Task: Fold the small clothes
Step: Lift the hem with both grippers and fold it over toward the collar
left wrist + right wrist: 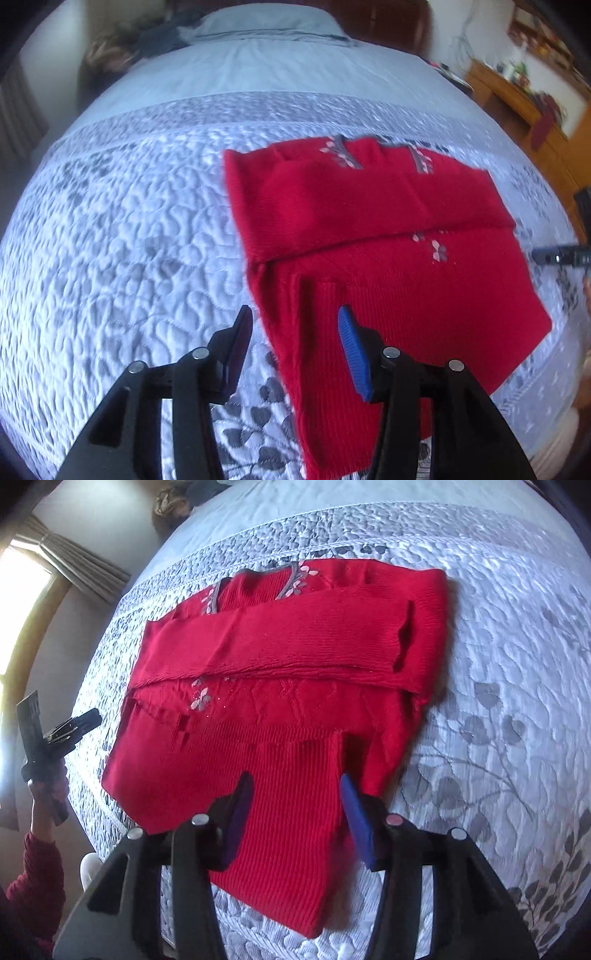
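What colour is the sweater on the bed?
Red, with small pale flower motifs near the neckline; the sweater shows best in the right wrist view.

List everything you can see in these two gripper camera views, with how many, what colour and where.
Sweater: one, red with small grey and pink flower trim, lying flat and partly folded on the bed, a sleeve folded across its chest.
Quilted bedspread: one, pale grey-white with grey leaf print, covering the bed under the sweater.
Pillow: one, pale blue-grey, at the far head of the bed.
Wooden furniture: brown, beside the bed at the far right of the left wrist view, with blurred items on top.
Curtain: beige, by the bright window at the left of the right wrist view.
Left gripper: one, black with blue pads, open above the sweater's near edge.
Right gripper: one, black with blue pads, open over the sweater's ribbed hem.
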`<action>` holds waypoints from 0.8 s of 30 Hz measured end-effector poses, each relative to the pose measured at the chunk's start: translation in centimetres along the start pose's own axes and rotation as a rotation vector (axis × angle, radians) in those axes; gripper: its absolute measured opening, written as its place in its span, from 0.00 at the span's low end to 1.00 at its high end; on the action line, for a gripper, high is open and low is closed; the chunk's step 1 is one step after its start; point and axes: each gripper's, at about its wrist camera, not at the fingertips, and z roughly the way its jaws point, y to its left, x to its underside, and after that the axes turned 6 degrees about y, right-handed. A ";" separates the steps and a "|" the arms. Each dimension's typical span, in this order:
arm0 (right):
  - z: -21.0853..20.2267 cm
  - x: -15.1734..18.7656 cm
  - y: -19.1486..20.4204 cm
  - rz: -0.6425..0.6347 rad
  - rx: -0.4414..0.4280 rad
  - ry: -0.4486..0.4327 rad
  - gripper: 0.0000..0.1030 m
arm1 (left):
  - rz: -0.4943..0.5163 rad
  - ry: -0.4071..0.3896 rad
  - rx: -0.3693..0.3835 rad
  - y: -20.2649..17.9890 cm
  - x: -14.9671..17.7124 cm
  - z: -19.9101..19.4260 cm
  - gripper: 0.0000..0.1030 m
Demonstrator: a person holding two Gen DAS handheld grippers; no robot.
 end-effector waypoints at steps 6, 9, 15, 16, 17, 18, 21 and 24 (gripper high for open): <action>2.0 -0.5 -0.5 -0.029 0.041 0.025 0.50 | 0.060 0.044 -0.015 -1.6 -1.2 3.2 0.47; 2.7 -0.5 -0.8 -0.046 0.057 0.028 0.55 | 0.059 0.068 -0.001 -1.6 -1.3 4.4 0.46; 3.9 -0.2 -0.3 -0.116 0.052 0.036 0.46 | 0.088 0.085 0.031 -2.4 -0.8 5.3 0.31; 4.0 -0.1 -0.1 -0.129 0.063 0.036 0.34 | 0.086 0.080 0.034 -2.4 -0.7 5.3 0.27; 4.0 0.0 0.1 -0.144 0.089 0.029 0.22 | 0.080 0.078 0.034 -2.3 -0.8 5.3 0.18; 3.9 0.1 0.2 -0.165 0.114 0.020 0.17 | 0.069 0.073 0.041 -2.1 -0.8 5.2 0.14; 3.4 0.4 -0.2 -0.155 0.095 0.003 0.04 | 0.038 0.063 0.075 -1.5 -0.7 4.8 0.08; 3.4 0.4 -0.9 -0.131 0.078 0.002 0.04 | 0.034 0.057 0.077 -1.3 -0.6 4.7 0.08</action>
